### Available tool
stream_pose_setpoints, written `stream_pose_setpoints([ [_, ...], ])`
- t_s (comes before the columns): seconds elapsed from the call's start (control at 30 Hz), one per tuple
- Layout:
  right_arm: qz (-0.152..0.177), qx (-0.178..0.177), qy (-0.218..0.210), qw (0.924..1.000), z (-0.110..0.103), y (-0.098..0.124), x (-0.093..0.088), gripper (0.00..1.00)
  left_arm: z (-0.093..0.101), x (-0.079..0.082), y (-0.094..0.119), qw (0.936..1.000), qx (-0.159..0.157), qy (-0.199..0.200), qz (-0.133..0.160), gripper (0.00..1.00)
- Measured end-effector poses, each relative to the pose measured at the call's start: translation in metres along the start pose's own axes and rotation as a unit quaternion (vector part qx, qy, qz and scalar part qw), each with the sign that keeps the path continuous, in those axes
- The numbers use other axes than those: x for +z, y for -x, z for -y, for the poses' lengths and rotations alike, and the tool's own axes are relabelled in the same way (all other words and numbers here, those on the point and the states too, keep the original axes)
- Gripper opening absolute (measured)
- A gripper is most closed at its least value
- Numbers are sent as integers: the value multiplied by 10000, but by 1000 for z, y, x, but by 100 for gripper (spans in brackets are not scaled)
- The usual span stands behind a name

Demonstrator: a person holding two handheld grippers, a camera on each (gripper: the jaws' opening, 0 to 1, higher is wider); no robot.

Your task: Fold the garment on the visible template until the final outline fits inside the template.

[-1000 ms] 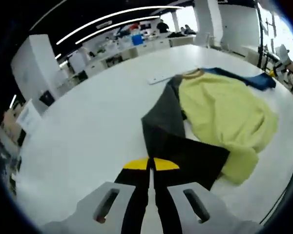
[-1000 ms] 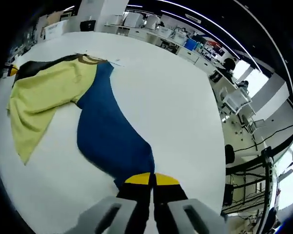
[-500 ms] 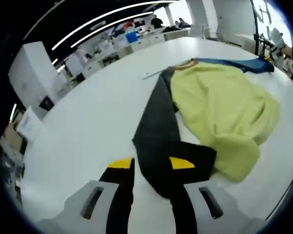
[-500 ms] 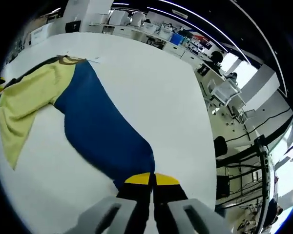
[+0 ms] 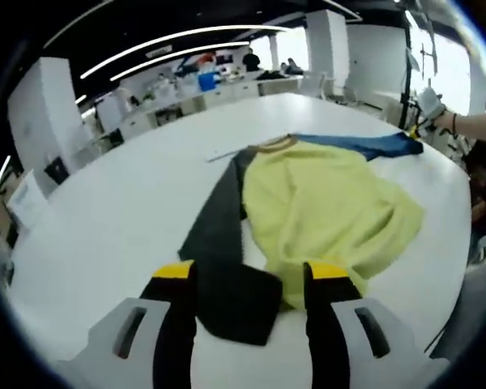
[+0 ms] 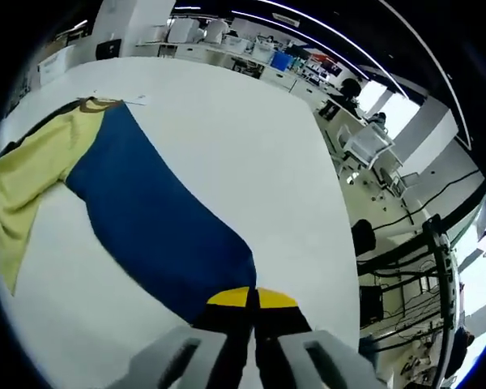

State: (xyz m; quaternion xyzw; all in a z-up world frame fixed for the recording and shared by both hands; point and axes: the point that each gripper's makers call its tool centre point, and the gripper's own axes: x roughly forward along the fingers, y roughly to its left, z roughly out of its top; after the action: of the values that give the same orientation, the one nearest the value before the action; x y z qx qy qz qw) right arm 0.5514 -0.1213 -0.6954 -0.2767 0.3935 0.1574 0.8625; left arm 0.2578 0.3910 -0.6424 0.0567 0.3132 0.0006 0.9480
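Left tool [image 5: 247, 279] jaws spread wide, nothing between them; the dark grey sleeve [image 5: 223, 267] lies flat on the white surface [image 5: 121, 203] in the gap, its cuff end just ahead of the jaw tips. Right tool [image 6: 251, 298] jaws pressed together, pinching the end of the blue sleeve [image 6: 158, 235]; the actual cuff edge is hidden under the yellow tips. Garment [image 5: 324, 203] is spread across the surface: yellow body rumpled in the middle, grey sleeve to one side, blue sleeve stretched out the other way, brownish collar [image 5: 275, 143] at the far edge. In the left gripper view the blue sleeve's far end is small, with a gloved hand [image 5: 431, 105] near it at the picture edge, partly cut off. In the right gripper view the yellow body is cut off at the left side. Template outline hard to make out; a thin pale strip [image 5: 223, 154] lies near the collar. Desks and chairs beyond, blurry.
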Motion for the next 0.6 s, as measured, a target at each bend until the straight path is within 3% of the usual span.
stream_pose_setpoints([
  [0.27, -38, 94, -360, 9993, 4, -15, -2, 0, 20, 11, 13, 9995, -186, 110, 228, 57],
  [0.6, -103, 121, -377, 9992, 7, -24, -5, 0, 41, 20, 24, 9988, -368, -83, 305, 63],
])
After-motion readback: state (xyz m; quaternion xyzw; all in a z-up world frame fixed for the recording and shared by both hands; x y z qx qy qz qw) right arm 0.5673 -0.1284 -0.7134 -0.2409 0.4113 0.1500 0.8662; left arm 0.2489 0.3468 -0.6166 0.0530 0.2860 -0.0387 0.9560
